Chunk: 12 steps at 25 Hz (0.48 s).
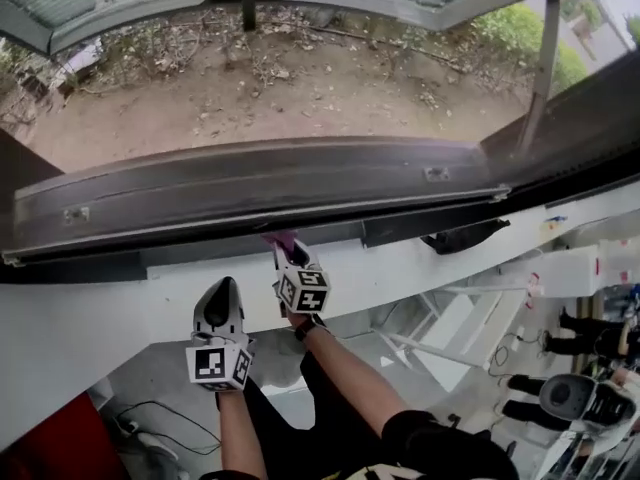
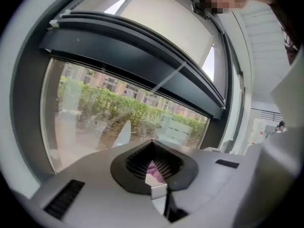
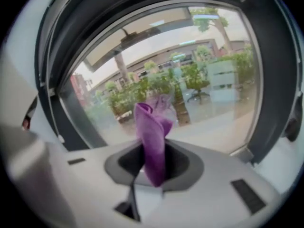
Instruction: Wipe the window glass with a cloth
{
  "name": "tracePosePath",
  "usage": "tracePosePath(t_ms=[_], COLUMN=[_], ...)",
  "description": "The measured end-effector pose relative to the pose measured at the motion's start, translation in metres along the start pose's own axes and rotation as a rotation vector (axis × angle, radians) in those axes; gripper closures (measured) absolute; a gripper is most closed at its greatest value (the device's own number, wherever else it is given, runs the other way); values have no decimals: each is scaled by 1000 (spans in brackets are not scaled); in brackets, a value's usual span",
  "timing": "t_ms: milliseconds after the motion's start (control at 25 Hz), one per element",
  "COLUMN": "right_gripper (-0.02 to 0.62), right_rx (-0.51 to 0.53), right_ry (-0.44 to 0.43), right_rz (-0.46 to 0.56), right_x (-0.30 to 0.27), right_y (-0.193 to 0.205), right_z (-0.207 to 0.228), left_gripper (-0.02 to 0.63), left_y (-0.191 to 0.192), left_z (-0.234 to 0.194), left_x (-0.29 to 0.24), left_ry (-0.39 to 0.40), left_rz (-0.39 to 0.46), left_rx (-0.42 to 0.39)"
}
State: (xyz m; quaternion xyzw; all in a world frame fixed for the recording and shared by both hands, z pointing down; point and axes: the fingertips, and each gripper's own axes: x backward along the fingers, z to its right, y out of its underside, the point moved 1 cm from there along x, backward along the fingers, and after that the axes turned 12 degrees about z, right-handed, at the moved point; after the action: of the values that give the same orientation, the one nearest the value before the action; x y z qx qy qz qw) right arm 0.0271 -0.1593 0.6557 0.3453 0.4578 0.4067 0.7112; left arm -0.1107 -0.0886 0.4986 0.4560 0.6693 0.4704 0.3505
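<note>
Right gripper (image 3: 153, 174) has its 2 jaws clamped on a folded purple fabric cloth (image 3: 152, 136), which stands up out of them just in front of the clear window glass (image 3: 213, 87). Whether cloth and pane touch is unclear. Left gripper (image 2: 155, 169) hangs lower, below the dark window frame (image 1: 250, 183), with its 2 jaws drawn together on nothing.
</note>
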Motion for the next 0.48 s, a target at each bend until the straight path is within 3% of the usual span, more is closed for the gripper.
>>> tracePosePath(t_ms=[200,320,480], right_gripper=[492,492,492], right_rx=[96,133,173], right_ry=[-175,-350,-521], right_rz=[-7,-20,-51], right_x=[-45,-62,-71], right_y=[30,56,95], right_z=[-120,-230,-339], left_gripper=[583,583,583], left_y=[-15,-28,-39], left_z=[-100,-167,-217], left_x=[41,98,153], left_ry=[-101,-241,-340], left_rz=[14,-14,-37], left_rx=[-46,-96,-94])
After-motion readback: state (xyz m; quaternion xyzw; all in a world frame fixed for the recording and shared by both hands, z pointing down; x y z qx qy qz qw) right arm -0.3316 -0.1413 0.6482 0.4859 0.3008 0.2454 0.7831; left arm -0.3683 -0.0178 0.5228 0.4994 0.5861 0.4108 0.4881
